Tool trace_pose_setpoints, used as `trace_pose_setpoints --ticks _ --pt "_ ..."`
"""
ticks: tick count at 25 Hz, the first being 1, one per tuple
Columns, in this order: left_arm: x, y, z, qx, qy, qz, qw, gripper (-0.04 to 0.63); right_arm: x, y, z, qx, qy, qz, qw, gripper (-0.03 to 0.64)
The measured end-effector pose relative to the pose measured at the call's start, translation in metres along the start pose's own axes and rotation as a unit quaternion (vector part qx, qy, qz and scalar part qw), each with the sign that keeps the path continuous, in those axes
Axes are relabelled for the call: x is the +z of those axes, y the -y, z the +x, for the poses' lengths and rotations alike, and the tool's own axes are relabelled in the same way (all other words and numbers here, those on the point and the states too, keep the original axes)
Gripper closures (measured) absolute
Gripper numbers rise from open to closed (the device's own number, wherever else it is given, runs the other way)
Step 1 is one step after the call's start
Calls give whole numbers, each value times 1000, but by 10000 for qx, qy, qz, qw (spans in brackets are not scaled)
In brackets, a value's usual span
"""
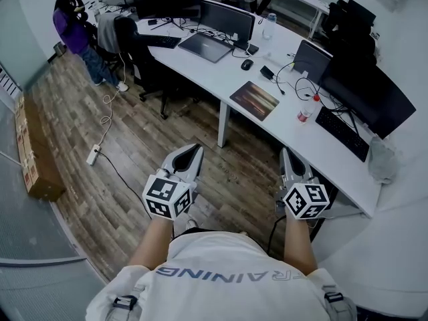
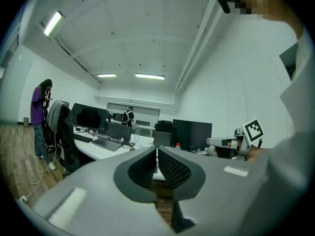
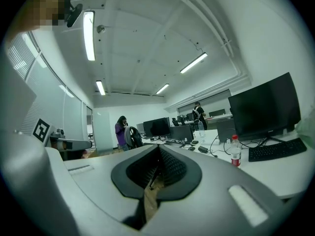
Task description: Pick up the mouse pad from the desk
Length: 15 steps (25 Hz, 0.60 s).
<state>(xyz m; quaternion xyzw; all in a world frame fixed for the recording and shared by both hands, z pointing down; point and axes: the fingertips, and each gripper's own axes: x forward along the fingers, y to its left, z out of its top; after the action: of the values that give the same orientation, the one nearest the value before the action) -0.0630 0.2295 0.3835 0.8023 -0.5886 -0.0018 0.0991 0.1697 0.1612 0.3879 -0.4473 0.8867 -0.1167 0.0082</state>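
Approach step: left claw (image 1: 193,154) and right claw (image 1: 289,158) are closed and empty. Next, reach the mouse pad (image 1: 254,99) at the bench (image 1: 222,73) front edge and open.

Left gripper (image 2: 156,151) in foreground before white desk (image 2: 95,149), jaws pressed together, nothing between; person in purple (image 2: 39,117) left of desk, right gripper (image 2: 212,142) off desk's right end.

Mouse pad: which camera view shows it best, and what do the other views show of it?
The head view: the mouse pad lies flat on the desk, seen whole from above. In neither gripper view can it be made out; both look level across the desk.
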Motion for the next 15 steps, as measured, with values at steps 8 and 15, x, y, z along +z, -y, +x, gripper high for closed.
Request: trace_pose_setpoints --ticks 8,15 --pt "1 -42 -17 -5 -37 -54 10000 595 -11 -37 28 38 -147 22 9999 603" --pt "-8 -87 -35 52 62 -55 10000 595 -23 -83 53 143 -290 -235 9992 603"
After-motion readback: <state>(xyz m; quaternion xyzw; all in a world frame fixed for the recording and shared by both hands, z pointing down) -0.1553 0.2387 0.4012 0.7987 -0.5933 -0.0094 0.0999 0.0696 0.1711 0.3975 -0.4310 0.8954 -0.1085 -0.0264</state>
